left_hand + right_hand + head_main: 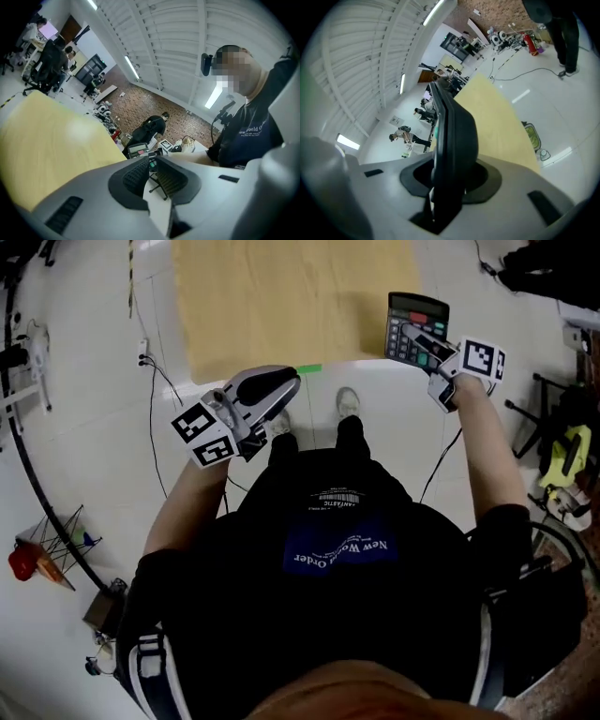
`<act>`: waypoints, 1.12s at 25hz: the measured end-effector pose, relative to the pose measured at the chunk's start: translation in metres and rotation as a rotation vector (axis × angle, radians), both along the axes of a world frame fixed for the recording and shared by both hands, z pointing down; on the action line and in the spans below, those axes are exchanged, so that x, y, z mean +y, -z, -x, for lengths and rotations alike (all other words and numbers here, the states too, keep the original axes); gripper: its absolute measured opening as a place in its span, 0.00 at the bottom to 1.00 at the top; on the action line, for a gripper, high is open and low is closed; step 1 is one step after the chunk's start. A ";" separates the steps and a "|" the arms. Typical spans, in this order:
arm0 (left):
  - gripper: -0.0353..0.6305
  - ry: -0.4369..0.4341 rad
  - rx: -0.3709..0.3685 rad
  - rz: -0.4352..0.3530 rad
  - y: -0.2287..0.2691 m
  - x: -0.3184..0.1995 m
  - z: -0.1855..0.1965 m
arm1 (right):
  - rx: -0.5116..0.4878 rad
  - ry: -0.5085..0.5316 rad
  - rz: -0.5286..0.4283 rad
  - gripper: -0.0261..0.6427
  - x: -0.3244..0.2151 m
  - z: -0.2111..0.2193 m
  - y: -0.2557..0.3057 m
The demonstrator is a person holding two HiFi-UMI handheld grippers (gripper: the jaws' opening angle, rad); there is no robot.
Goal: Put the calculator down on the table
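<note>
My right gripper [424,341] has its fingers clamped on the calculator [418,307], long axis toward twelve o'clock, counter [281,306] at ten.

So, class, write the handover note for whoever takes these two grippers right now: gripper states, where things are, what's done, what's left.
Left gripper: open, nothing between its jaws, by the table's near edge.
Right gripper: shut on the calculator, held in the air at the table's right edge.
Done: calculator is in the grip.
Left: lower it onto the table, open the jaws, draw back.
</note>
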State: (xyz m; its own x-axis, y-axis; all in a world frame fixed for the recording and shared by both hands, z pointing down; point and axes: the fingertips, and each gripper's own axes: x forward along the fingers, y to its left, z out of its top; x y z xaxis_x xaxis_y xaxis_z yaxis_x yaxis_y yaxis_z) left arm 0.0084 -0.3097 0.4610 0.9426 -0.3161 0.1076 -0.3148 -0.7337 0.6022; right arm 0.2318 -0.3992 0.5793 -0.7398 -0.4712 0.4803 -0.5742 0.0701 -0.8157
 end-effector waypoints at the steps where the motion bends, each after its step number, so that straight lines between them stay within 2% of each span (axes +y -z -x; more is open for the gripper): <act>1: 0.13 -0.011 0.001 0.007 -0.008 0.003 -0.011 | 0.005 0.022 -0.006 0.19 0.000 -0.004 -0.012; 6: 0.13 -0.041 0.025 0.051 -0.024 0.019 -0.030 | 0.082 0.054 0.054 0.19 0.010 -0.006 -0.051; 10: 0.13 -0.045 0.027 0.055 -0.041 0.023 -0.034 | 0.076 0.090 0.038 0.19 0.003 0.004 -0.072; 15: 0.13 -0.058 0.016 0.086 -0.054 0.042 -0.049 | 0.163 0.121 0.028 0.20 0.003 -0.005 -0.080; 21: 0.13 -0.048 0.012 0.095 -0.055 0.049 -0.044 | 0.232 0.164 0.006 0.20 0.000 -0.004 -0.087; 26: 0.13 -0.047 0.009 0.096 -0.056 0.053 -0.043 | 0.297 0.188 -0.029 0.24 -0.003 -0.006 -0.091; 28: 0.13 -0.048 0.006 0.099 -0.058 0.057 -0.042 | 0.332 0.199 -0.052 0.28 -0.005 -0.008 -0.092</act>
